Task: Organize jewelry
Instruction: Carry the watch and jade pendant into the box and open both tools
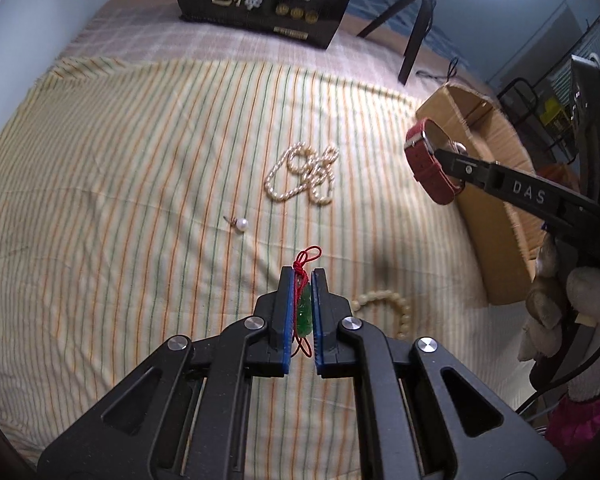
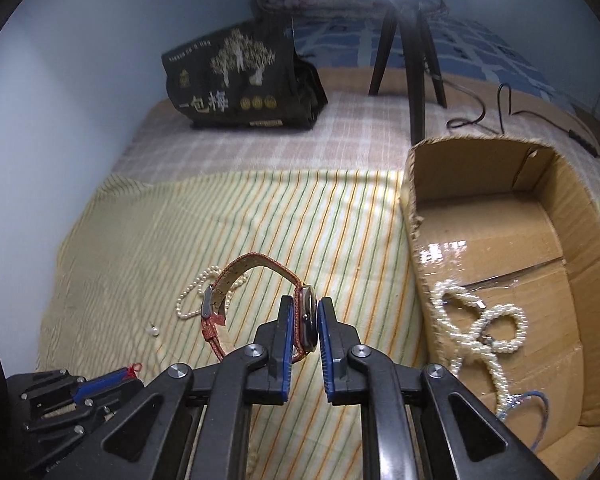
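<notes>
Jewelry lies spread over a striped yellow cloth (image 1: pixel 148 152) on a bed, with an open brown cardboard box (image 2: pixel 572 240) as the reference landmark.

Left gripper (image 1: pixel 302 312): jaws clenched on a green carved jade pendant with red knotted cord (image 1: pixel 303 316); the pendant sits between the blue pads, clear of the cloth, well to the left of the box.

Right gripper (image 2: pixel 305 322): jaws grasping a wristwatch with a red woven strap (image 2: pixel 256 276) by its case; the strap loops upward and leftward, buckle end hanging free. In the left wrist view the watch is raised just beside the box's near left wall.

Inside the box: a thick white beaded pearl rope (image 2: pixel 480 320) on the floor, with a thin blue cord (image 2: pixel 540 400) at its near end.

On the cloth left of the box: a tangled cream pearl necklace (image 1: pixel 304 174), a single white pearl stud (image 1: pixel 241 224) farther left, and a cream bead bracelet (image 1: pixel 396 312) near the left gripper.

Beyond the box: a black printed bag with gold trees (image 2: pixel 236 80) and a black tripod (image 2: pixel 412 60).
</notes>
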The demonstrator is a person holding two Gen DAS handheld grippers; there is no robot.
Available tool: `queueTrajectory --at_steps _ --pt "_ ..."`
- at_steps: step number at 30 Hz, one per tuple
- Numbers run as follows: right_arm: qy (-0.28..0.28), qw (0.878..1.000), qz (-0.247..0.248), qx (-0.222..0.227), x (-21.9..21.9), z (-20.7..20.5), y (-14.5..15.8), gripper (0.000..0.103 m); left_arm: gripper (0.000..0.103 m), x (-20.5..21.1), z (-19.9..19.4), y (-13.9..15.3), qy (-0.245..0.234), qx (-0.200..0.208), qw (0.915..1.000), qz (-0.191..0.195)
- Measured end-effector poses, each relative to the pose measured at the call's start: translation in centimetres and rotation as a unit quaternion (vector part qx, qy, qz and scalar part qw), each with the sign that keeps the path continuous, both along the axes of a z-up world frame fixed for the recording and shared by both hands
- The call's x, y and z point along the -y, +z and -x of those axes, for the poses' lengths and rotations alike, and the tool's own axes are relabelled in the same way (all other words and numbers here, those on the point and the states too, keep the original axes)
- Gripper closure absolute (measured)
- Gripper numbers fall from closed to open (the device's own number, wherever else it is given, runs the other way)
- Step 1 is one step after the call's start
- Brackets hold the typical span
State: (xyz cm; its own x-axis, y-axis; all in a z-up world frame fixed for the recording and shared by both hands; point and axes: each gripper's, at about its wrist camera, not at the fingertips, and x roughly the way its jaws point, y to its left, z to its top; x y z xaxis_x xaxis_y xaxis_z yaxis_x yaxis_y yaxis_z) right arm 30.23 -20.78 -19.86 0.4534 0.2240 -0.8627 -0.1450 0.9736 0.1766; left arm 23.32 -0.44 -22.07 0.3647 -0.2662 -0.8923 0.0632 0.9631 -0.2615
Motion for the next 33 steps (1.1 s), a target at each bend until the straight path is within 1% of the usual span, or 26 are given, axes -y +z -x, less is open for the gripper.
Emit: queueTrajectory --at_steps 10,17,24,33 --pt "-0.014 0.999 0.000 0.032 3.5 2.4 3.6 0.093 0.097 1.7 0.9 3.7 -0.008 0.038 0.9989 0.026" --pt "-0.044 0.997 -0.001 0.059 7.3 3.6 5.8 0.093 0.097 4.0 1.1 5.8 -0.023 0.058 0.9970 0.046" --pt "-0.087 0.994 -0.004 0.069 11.8 4.4 6.5 0.093 0.097 7.3 0.8 6.9 -0.046 0.072 0.9945 0.060" --pt "-0.123 0.990 -0.001 0.075 16.0 4.5 6.8 0.093 0.097 12.1 0.2 8.3 -0.079 0.081 0.9900 0.084"
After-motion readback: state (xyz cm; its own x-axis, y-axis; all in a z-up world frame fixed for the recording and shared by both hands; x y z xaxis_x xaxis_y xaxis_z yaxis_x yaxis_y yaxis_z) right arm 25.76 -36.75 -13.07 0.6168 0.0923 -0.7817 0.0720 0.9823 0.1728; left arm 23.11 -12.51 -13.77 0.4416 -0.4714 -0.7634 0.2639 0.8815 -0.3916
